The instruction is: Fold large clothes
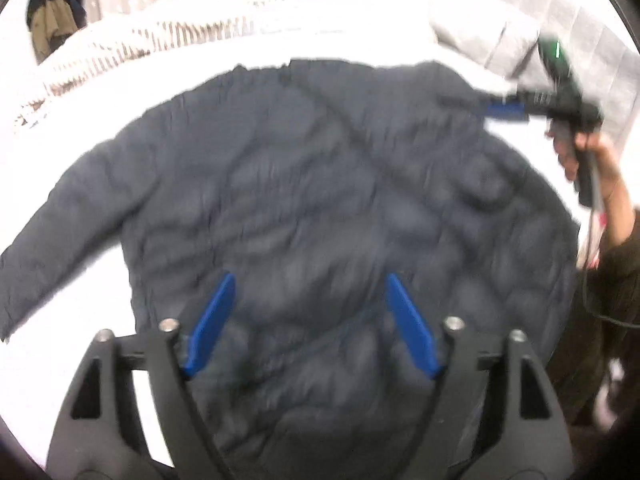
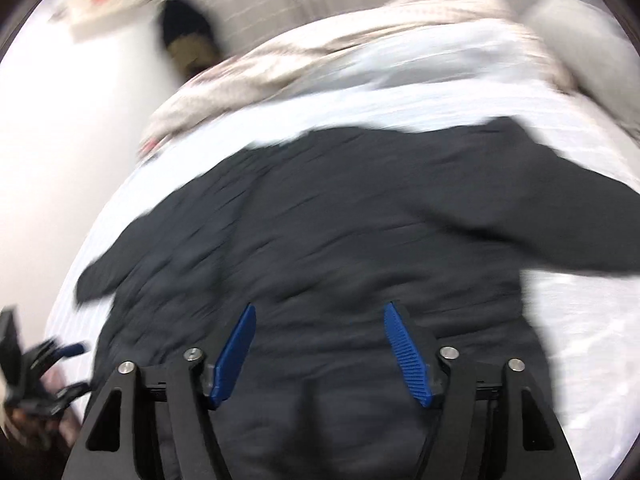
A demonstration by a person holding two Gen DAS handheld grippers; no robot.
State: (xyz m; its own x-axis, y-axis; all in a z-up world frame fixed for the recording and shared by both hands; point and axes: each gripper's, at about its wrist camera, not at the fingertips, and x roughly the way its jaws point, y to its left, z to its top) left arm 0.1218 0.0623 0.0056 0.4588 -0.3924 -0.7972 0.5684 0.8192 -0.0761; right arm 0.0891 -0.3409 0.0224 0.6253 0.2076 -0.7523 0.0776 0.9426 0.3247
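A dark navy quilted jacket lies spread flat on a white bed, one sleeve stretched out to the left. My left gripper hovers over the jacket's lower middle, open, with nothing between its blue pads. In the left wrist view my right gripper is blurred at the jacket's upper right edge, held by a hand. The right wrist view shows the jacket below my right gripper, which is open and holds nothing. My left gripper is blurred at the lower left there.
A patterned beige blanket is bunched along the far side of the bed. A grey quilted pillow lies at the back right. Dark and tan clothes hang by the far wall. A person's dark sleeve is at the right.
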